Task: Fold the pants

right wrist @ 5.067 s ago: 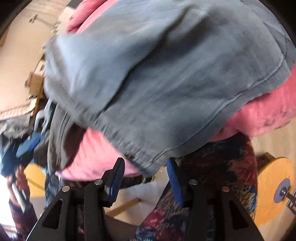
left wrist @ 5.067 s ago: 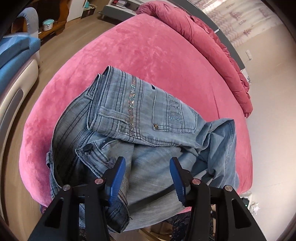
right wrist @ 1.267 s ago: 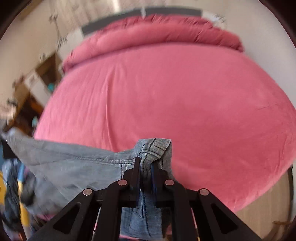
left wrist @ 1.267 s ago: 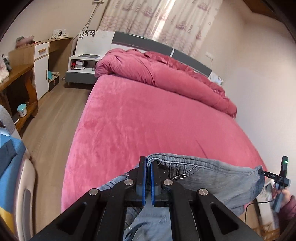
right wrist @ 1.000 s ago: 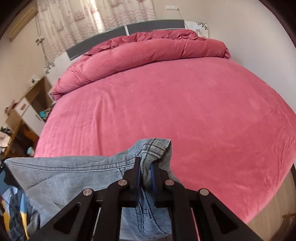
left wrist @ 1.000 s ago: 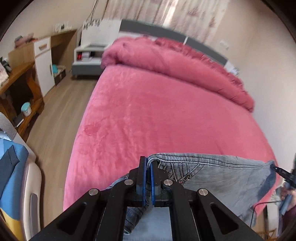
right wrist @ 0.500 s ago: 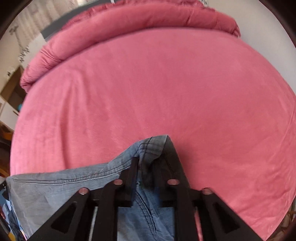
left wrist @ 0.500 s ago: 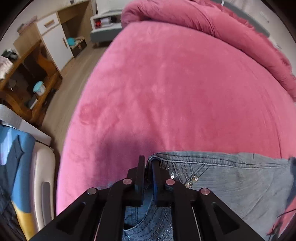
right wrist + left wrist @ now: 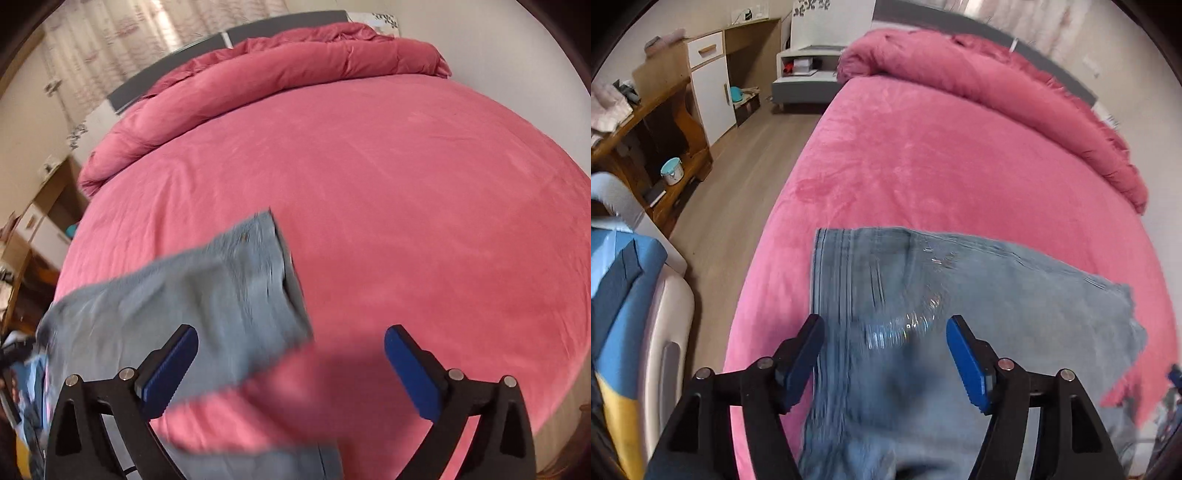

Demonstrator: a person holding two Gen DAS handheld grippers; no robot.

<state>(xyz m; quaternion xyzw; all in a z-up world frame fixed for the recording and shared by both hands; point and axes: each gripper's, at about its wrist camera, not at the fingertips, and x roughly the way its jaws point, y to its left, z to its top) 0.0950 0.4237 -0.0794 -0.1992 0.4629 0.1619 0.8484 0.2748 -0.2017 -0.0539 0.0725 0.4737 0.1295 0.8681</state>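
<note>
Light blue jeans lie spread over the near part of a pink bed, blurred by motion; their lower part hangs over the bed's near edge. My left gripper hovers over them, its jaws opening, the blue pads clear of the denim beneath. In the right wrist view the jeans reach from the left to the middle. My right gripper has its jaws opening wide, with the jeans' right edge and pink cover below the gap and nothing pinched.
A rolled pink duvet lies along the headboard. Left of the bed are wood floor, a wooden desk, a white cabinet and a blue and white chair. Most of the bed beyond the jeans is bare.
Both grippers went from shut on the jeans' waistband to open. The jeans dropped out of them and now lie spread on the bed. Both hands sank toward the bed.
</note>
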